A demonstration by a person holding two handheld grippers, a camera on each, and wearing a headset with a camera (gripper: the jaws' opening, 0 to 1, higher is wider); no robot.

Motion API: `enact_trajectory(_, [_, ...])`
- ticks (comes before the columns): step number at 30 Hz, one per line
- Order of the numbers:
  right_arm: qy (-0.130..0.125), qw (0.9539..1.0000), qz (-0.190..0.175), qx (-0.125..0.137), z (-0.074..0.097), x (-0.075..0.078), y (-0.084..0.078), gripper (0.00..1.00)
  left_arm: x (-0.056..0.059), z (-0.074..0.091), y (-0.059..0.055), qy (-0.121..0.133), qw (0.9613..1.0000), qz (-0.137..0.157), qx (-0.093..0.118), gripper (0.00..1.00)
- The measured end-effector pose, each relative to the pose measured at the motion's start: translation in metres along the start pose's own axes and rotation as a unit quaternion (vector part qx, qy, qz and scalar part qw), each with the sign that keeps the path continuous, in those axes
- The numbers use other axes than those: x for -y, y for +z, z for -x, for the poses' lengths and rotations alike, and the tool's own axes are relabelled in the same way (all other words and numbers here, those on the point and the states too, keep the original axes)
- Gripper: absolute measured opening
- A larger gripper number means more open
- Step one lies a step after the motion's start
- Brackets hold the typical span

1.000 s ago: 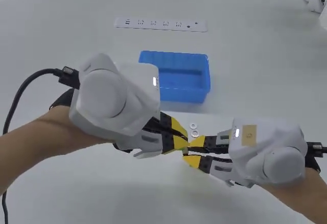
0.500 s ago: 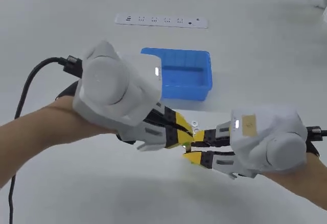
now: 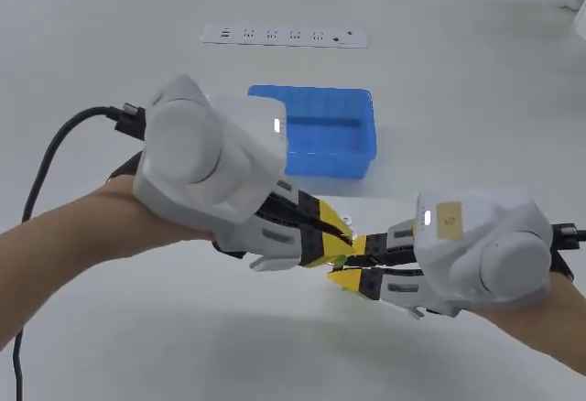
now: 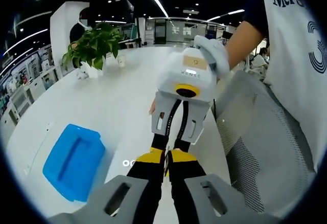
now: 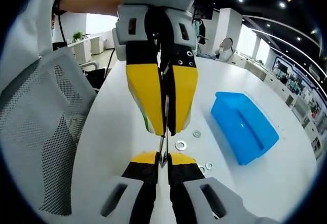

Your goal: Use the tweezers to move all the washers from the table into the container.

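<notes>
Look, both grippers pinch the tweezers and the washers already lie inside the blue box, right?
Not quite: the washers lie on the white table beside the blue box, not inside it, as the right gripper view shows. The rest holds: the left gripper and the right gripper both pinch the tweezers.

Office: mesh chair (image 4: 255,147), ceiling striplights (image 4: 159,4)

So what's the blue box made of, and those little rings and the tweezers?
The box looks like plastic: even blue, softly shiny, with moulded ribs. The rings are probably metal: flat, silvery, glinting. The tweezers seem steel: a thin, grey, shiny strip.
</notes>
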State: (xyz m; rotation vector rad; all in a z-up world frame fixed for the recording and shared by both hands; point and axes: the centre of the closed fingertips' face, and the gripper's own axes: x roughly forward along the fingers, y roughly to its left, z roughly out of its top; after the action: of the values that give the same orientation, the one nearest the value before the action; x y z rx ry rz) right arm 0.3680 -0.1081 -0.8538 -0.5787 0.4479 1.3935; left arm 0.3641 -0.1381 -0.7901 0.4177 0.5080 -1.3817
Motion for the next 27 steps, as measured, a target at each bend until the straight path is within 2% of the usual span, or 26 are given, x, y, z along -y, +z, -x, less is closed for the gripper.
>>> enact_trajectory(5, [-0.002,0.9997,-0.016,0.015,0.004,0.001,0.006,0.07,0.001,0.004,0.005,0.005,0.9995,-0.013,0.029,0.07])
enact_trajectory(10, [-0.001,0.9996,-0.013,0.026,0.005,-0.002,0.016,0.07,0.002,0.016,0.009,0.009,0.9988,-0.004,0.048,0.06])
enact_trajectory(13, [0.002,0.9998,-0.001,0.019,0.002,-0.005,0.019,0.08,0.005,0.021,0.006,0.01,0.999,-0.002,0.044,0.06])
enact_trajectory(15, [0.001,0.9995,0.032,0.002,0.0,-0.008,0.017,0.08,0.007,0.022,0.001,0.012,0.9992,0.001,0.039,0.06])
enact_trajectory(18, [-0.001,0.9987,0.05,-0.008,-0.003,-0.012,0.017,0.08,0.012,0.023,-0.002,0.014,0.9992,0.0,0.036,0.06])
enact_trajectory(22, [0.001,0.999,0.044,-0.004,-0.004,-0.014,0.017,0.09,0.014,0.024,-0.003,0.017,0.9993,-0.004,0.032,0.06])
enact_trajectory(27, [-0.017,0.9989,0.044,-0.002,-0.001,-0.006,0.018,0.1,0.006,0.024,0.001,0.018,0.9992,-0.008,0.034,0.06])
